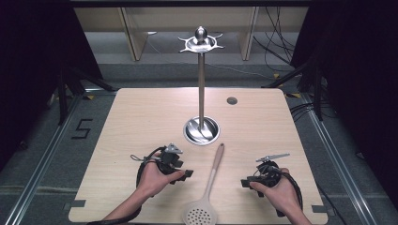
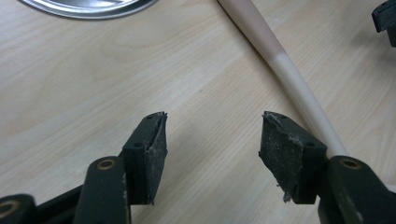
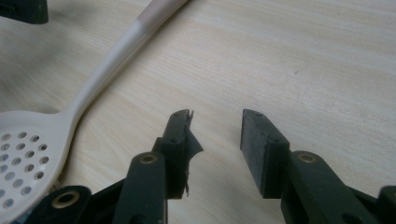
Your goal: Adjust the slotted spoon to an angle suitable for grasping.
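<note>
Wooden table (image 1: pixel 141 122): slotted spoon (image 1: pixel 206 197) between both open hand-held grippers.

Both hands rest low, the left claw (image 1: pixel 187 174) and right claw (image 1: pixel 245 183) pointing inward, jaws parted, empty.

Slotted spoon (image 1: pixel 209 190) on table (image 1: pixel 141 117) before utensil stand (image 1: pixel 201 129), between left tool (image 1: pixel 188 174) and right tool (image 1: pixel 245 183)

Table (image 1: pixel 141 117): light wood top, lying bare at its left half.
Hole cover (image 1: pixel 232 100): small dark disc, sitting near the far right edge.
Floor marking (image 1: pixel 81 128): black "5", showing left of the table.
Cables (image 1: pixel 277 37): trailing across the far floor.
</note>
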A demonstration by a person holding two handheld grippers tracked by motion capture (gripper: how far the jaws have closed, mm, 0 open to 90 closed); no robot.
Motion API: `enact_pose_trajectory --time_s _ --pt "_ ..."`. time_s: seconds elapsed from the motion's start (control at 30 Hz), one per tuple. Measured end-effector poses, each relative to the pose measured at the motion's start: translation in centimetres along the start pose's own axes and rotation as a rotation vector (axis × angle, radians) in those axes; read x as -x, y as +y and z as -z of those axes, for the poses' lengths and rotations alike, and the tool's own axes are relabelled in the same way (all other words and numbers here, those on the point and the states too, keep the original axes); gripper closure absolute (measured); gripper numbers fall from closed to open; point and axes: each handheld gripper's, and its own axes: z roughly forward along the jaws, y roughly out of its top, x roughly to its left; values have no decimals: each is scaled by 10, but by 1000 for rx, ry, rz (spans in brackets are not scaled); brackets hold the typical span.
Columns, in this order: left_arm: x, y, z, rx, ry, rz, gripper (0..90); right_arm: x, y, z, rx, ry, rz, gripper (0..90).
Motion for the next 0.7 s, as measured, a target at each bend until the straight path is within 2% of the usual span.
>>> enact_pose_trajectory --time_s 0.03,0.07,0.1,0.13,0.23,0.27,0.3,0.33,0.37,0.4,0.5,0.53,0.57,0.6,0.63,0.67,0.7 --pt "0 0 0 0 0 0 395 0 0 0 0 0 0 627" --pt "2 2 -2 -9 -3 -5 395 3 0 -2 25 -2 21 621" --pt "4 4 -2 -22 -6 -5 381 5 -1 -1 18 -7 17 615" --pt "8 9 -5 -19 -15 12 369 5 -2 -1 17 -12 1 611" --pt "14 12 -9 -21 -15 30 352 9 -3 1 35 -15 6 605" --pt "14 13 -9 -80 -16 -25 348 9 -3 2 47 -29 -9 602" --pt "19 14 -11 -90 -5 -27 336 9 -3 6 44 -41 -30 597" --pt "22 15 -12 -96 3 -33 335 10 -2 8 21 -38 -28 596" --pt "22 15 -12 -96 3 -33 335 10 -2 8 21 -38 -28 596" --pt "26 17 -13 -109 11 -16 335 11 -2 6 56 -58 -27 594" --pt "32 22 -13 -107 27 0 335 12 1 8 31 -63 -28 593" --pt "32 23 -12 -120 28 -15 335 11 1 8 40 -79 -35 591" --pt "35 23 -14 -101 26 14 335 10 2 9 34 -109 -35 591" --pt "34 24 -12 -128 19 -13 335 11 2 10 43 -84 -28 590" --pt "35 24 -12 -131 20 -13 336 11 1 9 66 -90 -26 590" --pt "35 24 -11 -131 23 -14 336 13 0 8 74 -100 1 590" --pt "36 24 -11 -132 23 -11 336 12 -1 7 83 -80 -31 590"
